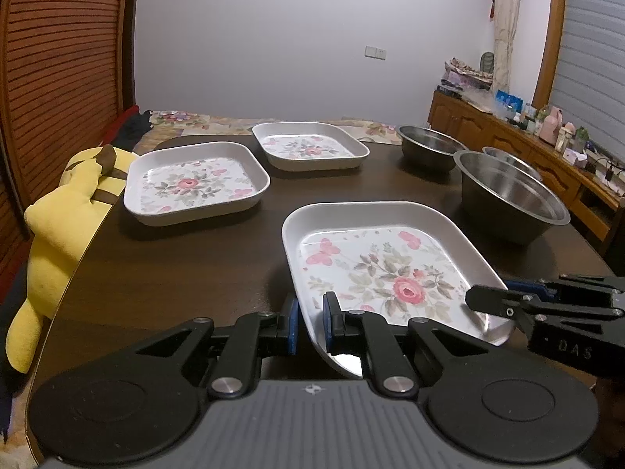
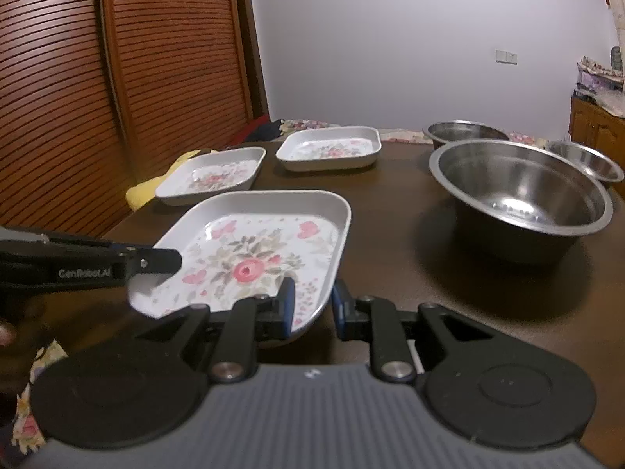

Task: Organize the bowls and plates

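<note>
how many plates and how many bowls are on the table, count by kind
Floral square plates: 3, the near plate gripped at its rim by the left gripper and the right gripper, the left plate, the far plate
Steel bowls: 3, the big bowl, the far bowl, the small bowl
Total: 6

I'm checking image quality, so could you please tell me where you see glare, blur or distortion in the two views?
Left wrist view: fisheye bends the louvred door; glare on the near floral plate. Right wrist view: the left gripper is slightly blurred; highlights inside the large steel bowl.
</note>
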Tool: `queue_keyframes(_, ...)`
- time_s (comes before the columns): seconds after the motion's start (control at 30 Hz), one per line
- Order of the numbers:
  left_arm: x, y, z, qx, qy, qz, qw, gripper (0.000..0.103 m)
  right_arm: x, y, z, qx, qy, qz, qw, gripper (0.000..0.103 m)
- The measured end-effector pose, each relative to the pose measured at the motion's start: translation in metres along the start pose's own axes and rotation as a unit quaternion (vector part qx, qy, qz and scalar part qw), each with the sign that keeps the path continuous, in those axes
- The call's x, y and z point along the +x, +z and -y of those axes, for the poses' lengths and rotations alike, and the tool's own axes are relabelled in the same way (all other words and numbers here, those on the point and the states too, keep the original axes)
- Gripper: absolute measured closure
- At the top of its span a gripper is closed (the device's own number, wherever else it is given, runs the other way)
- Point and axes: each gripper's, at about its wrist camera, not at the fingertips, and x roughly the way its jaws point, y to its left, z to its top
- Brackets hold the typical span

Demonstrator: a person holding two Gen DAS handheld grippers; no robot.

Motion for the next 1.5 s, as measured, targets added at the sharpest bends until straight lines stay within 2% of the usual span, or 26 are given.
queue_keyframes(0.6, 0.01, -0.006, -0.003, -0.004, 0.004, -0.012, 0.9999, 0.09, 0.005, -0.006, 0.0, 0.012, -0.002, -0.019, 1.0, 0.081)
queue_keyframes(1.07, 0.012, -0.005, -0.003, -0.003, 0.011, -0.015, 0.9998, 0.09, 0.005, -0.008, 0.001, 0.01, 0.0, -0.015, 1.0, 0.08)
queue_keyframes(1.5, 0.004, 0.005, -0.01, -0.009, 0.018, 0.001, 0.9998, 0.09, -0.001, -0.003, 0.006, 0.02, -0.007, -0.001, 1.0, 0.08)
